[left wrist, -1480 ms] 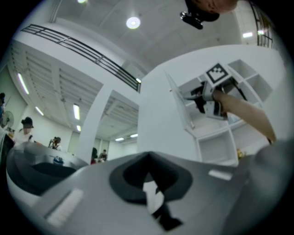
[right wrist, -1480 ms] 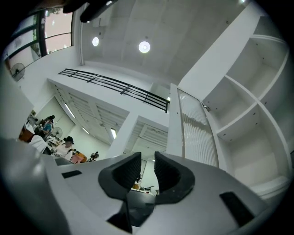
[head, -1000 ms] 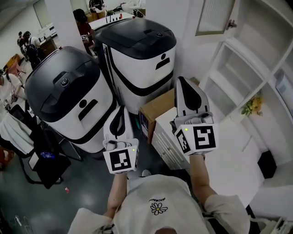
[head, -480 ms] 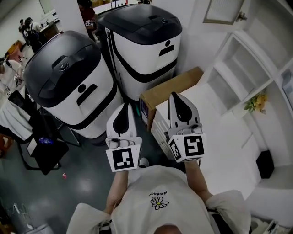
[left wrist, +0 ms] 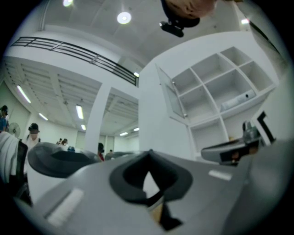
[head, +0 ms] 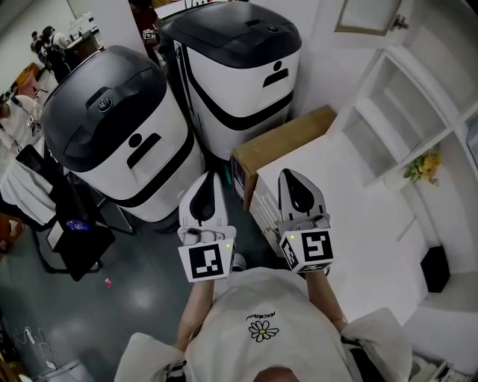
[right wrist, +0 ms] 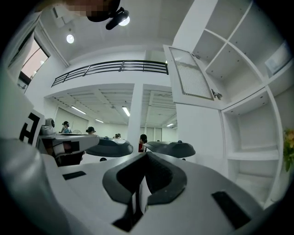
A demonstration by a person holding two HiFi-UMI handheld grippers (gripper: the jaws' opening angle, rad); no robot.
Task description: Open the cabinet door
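Jaws of the left gripper are pressed together with nothing between them, and the left gripper view shows their dark pads meeting at the tip. The right gripper is the same, its jaws together and empty. Both are held level in front of the person, side by side and apart from the cabinet.

At 1 o'clock from the grippers in the head view hangs the cabinet door. It has a white frame around a pale ribbed panel and stands swung out from the white cabinet. In the right gripper view a small metal knob sits at the door's lower right corner, next to the shelves.

The cabinet is split into open compartments. One at 3 o'clock holds a bunch of yellow flowers. In the left gripper view another compartment holds a pale long thing, too small to identify. A cardboard box stands at 12 o'clock, beside two big black-and-white machines; what it contains cannot be seen. A small black box rests on the white worktop at 4 o'clock.
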